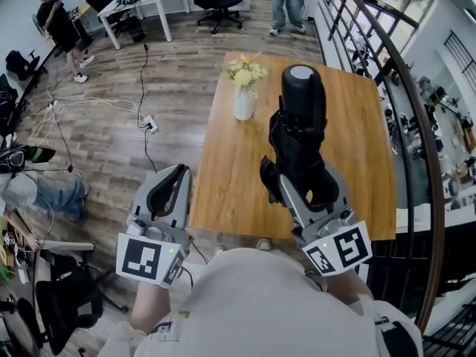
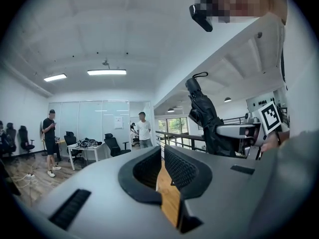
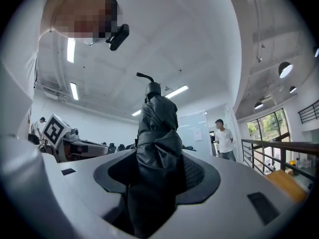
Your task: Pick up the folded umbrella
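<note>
The folded black umbrella (image 1: 301, 125) stands upright above the wooden table (image 1: 238, 184), its round end cap towards the head camera. My right gripper (image 1: 301, 177) is shut on its lower part, with a jaw on each side. In the right gripper view the umbrella (image 3: 157, 133) fills the space between the pads of that gripper (image 3: 157, 171), and its strap loop shows at the top. My left gripper (image 1: 175, 173) hangs off the table's near left corner, shut and empty. In the left gripper view only table wood shows between the jaws of the left gripper (image 2: 162, 156), and the umbrella (image 2: 207, 118) stands to the right.
A white vase of flowers (image 1: 244, 103) stands on the table's far left part. A black railing (image 1: 416, 125) curves along the right side. Cables and a power strip (image 1: 149, 123) lie on the wooden floor at left. People stand at the back (image 1: 286, 2) beside desks and office chairs.
</note>
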`<action>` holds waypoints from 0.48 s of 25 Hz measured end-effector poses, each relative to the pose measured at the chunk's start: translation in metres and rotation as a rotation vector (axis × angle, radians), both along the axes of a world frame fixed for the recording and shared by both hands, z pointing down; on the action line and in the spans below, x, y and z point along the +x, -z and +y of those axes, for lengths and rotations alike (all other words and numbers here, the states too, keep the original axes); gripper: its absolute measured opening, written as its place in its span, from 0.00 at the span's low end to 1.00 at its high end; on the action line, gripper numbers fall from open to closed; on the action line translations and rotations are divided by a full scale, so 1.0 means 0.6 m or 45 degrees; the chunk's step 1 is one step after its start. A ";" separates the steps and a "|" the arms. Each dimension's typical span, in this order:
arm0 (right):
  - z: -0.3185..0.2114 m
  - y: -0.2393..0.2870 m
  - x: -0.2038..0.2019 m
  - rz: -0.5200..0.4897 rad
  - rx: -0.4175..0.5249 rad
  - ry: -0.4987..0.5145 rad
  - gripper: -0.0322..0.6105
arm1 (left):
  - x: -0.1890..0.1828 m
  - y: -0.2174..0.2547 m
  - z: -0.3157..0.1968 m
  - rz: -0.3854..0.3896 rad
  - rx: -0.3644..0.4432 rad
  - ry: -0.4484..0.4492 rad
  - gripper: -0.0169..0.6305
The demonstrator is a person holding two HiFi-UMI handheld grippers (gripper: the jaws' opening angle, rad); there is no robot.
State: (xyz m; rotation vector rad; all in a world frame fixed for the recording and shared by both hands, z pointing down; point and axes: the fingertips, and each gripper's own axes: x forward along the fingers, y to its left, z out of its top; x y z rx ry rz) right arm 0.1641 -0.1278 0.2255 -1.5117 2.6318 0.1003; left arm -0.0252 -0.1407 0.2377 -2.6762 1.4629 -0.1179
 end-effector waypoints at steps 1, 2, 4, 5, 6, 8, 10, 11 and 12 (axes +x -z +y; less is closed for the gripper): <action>-0.006 -0.013 0.000 -0.003 -0.031 0.001 0.45 | -0.002 -0.007 -0.003 0.003 -0.012 0.005 0.08; -0.011 -0.025 0.000 -0.013 -0.061 0.003 0.45 | -0.005 -0.013 -0.006 0.002 -0.022 0.011 0.08; -0.019 -0.040 0.001 -0.031 -0.107 0.003 0.45 | -0.010 -0.022 -0.011 -0.001 -0.040 0.023 0.08; -0.021 -0.043 0.002 -0.034 -0.119 0.001 0.45 | -0.013 -0.023 -0.012 -0.001 -0.047 0.028 0.08; -0.022 -0.044 0.001 -0.033 -0.125 -0.003 0.45 | -0.016 -0.024 -0.012 0.002 -0.052 0.031 0.08; -0.022 -0.042 0.000 -0.030 -0.124 -0.007 0.45 | -0.020 -0.022 -0.011 0.006 -0.054 0.032 0.08; -0.024 -0.039 -0.001 -0.025 -0.116 -0.006 0.45 | -0.022 -0.021 -0.014 0.003 -0.051 0.030 0.08; -0.026 -0.039 -0.001 -0.023 -0.114 -0.004 0.45 | -0.021 -0.022 -0.018 0.000 -0.051 0.029 0.08; -0.029 -0.038 0.000 -0.021 -0.112 -0.002 0.45 | -0.020 -0.022 -0.021 -0.001 -0.053 0.029 0.08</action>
